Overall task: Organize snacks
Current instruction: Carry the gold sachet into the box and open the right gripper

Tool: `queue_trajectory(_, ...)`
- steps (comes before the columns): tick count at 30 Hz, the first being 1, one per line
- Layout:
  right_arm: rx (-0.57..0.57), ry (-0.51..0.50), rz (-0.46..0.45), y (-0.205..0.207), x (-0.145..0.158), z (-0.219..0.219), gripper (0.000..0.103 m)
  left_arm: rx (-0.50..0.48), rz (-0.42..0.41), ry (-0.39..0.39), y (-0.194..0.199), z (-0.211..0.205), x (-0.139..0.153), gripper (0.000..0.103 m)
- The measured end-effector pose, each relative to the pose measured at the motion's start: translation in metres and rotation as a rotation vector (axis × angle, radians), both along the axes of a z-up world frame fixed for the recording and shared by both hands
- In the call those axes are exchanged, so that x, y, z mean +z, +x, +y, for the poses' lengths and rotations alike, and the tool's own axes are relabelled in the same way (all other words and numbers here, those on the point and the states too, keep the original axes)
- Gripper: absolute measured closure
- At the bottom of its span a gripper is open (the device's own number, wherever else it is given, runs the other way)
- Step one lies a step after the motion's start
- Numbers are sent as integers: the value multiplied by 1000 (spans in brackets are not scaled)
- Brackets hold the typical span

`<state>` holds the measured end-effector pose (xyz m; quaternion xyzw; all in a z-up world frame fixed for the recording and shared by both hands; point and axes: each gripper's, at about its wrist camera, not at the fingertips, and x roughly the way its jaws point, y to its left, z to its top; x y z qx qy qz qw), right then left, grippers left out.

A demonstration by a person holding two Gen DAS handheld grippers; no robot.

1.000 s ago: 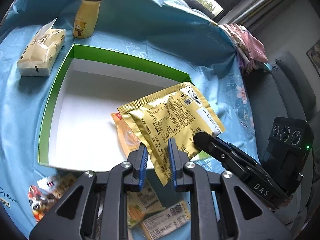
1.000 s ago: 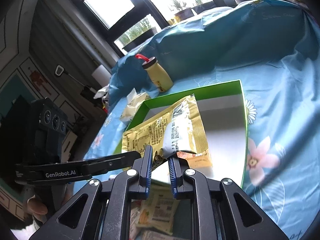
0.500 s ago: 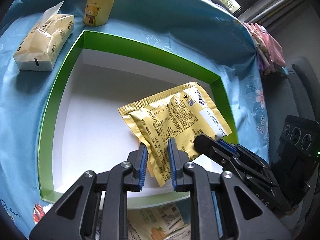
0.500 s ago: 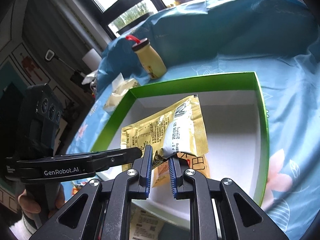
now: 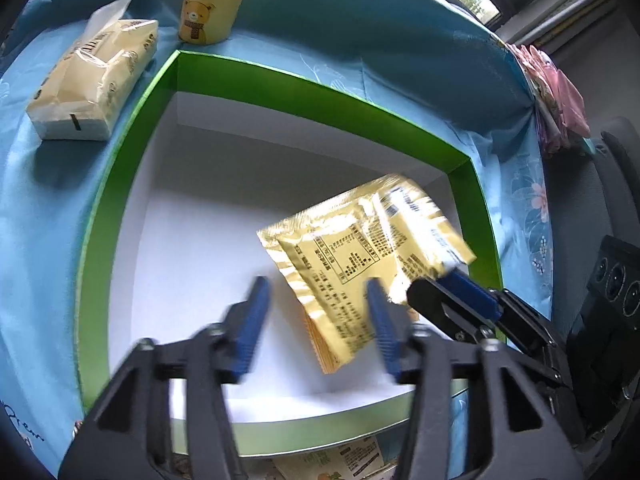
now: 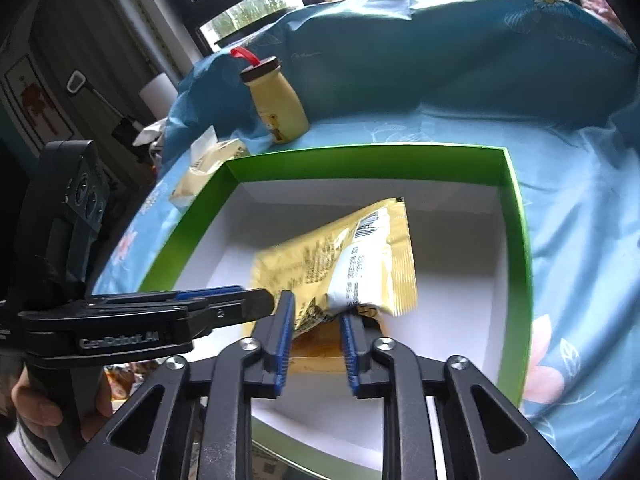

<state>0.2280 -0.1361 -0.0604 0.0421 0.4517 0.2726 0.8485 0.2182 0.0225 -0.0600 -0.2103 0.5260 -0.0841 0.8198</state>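
Note:
A gold snack packet (image 5: 360, 256) hangs tilted over the white floor of the green-rimmed box (image 5: 120, 184). My left gripper (image 5: 316, 320) is open, its blue pads apart on either side of the packet's lower edge. My right gripper (image 6: 314, 332) has its jaws partly open around the packet's (image 6: 352, 256) near corner; it also shows in the left wrist view (image 5: 452, 296) at the packet's right corner. An orange packet (image 6: 320, 344) lies on the box floor under the gold one.
A yellow bear bottle (image 5: 208, 4) and a tissue pack (image 5: 92, 84) stand on the blue cloth beyond the box's far left corner. More snack packets (image 5: 340, 460) lie on the cloth in front of the box. A dark chair (image 5: 616, 184) is at right.
Both grippers carried the gold packet forward over the box. My left gripper opened and let go of it. My right gripper's jaws widened.

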Motion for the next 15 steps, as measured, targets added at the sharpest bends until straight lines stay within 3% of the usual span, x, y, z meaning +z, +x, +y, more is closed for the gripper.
queue_trajectory(2, -12, 1, -12, -1, 3, -2, 57, 12, -9, -5, -2, 4, 4, 41)
queue_trajectory(10, -42, 5, -68, -12, 25, -19, 55, 32, -46, 1, -13, 7, 24, 21)
queue_trajectory(12, -46, 14, -77, -18, 31, -23, 54, 34, -62, 9, -17, 6, 30, 21)
queue_trajectory(15, -52, 24, -101, -32, 40, -32, 45, 37, -86, 17, -27, 6, 38, 20)
